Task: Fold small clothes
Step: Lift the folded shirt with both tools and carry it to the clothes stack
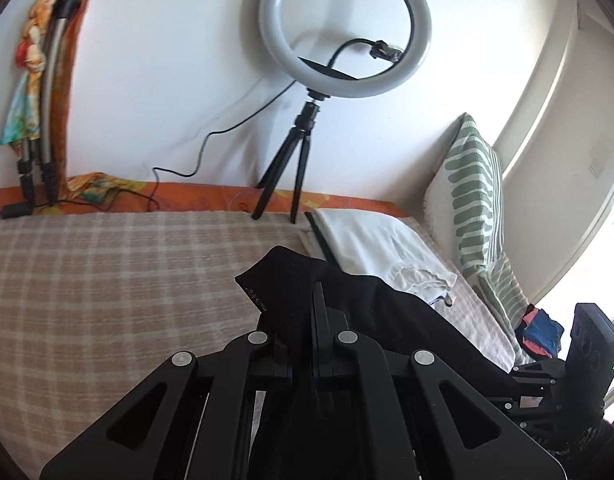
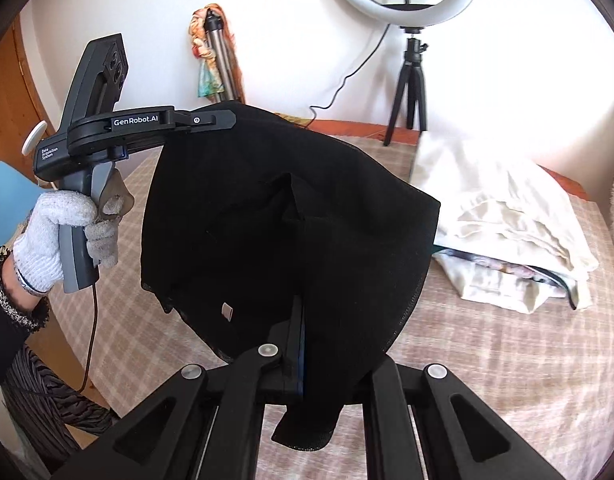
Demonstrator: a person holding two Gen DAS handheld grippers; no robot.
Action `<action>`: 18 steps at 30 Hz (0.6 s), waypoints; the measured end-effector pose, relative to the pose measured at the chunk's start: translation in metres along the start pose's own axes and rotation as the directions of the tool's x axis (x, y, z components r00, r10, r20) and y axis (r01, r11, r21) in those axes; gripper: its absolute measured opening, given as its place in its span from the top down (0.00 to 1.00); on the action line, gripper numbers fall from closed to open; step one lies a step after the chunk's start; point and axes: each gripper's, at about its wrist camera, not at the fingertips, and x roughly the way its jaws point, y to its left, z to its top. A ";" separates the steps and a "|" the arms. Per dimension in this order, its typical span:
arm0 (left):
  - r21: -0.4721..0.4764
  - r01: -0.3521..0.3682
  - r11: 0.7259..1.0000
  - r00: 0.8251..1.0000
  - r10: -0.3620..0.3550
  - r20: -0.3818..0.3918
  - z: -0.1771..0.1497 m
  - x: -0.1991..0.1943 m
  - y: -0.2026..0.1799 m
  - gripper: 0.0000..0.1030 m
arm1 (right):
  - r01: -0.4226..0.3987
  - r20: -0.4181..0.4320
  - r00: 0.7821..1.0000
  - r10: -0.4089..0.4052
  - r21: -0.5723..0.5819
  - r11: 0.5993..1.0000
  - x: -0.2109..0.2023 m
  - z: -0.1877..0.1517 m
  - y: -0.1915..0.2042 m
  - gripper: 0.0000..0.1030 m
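Folding of the black garment (image 2: 291,216) is not yet done, I judge: it hangs in the air above the checked bed cover (image 1: 107,272), the left gripper (image 1: 303,308) and right gripper (image 2: 303,320) each clamped on an edge. White folded clothes (image 2: 503,216) lie at the far right, probably finished.

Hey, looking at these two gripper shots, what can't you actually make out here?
- Right gripper fingertips, right wrist view: buried in the black garment.
- Garment type: bunched, hanging; unreadable in both views.
- Items under the white folded clothes: covered, only edges show.
- Colorful pile, left wrist view: small, cut off behind the right gripper.
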 end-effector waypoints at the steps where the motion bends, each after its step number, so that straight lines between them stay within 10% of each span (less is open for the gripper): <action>1: 0.004 0.011 1.000 1.000 -0.011 -0.001 0.004 0.008 -0.008 0.96 | 0.015 0.005 1.000 -0.015 0.004 1.000 -0.005 0.000 -0.009 0.95; 18: 0.014 0.103 0.995 0.989 -0.104 0.102 0.094 0.141 -0.095 0.96 | 0.298 0.096 0.950 -0.296 -0.012 0.954 -0.039 0.059 -0.180 0.96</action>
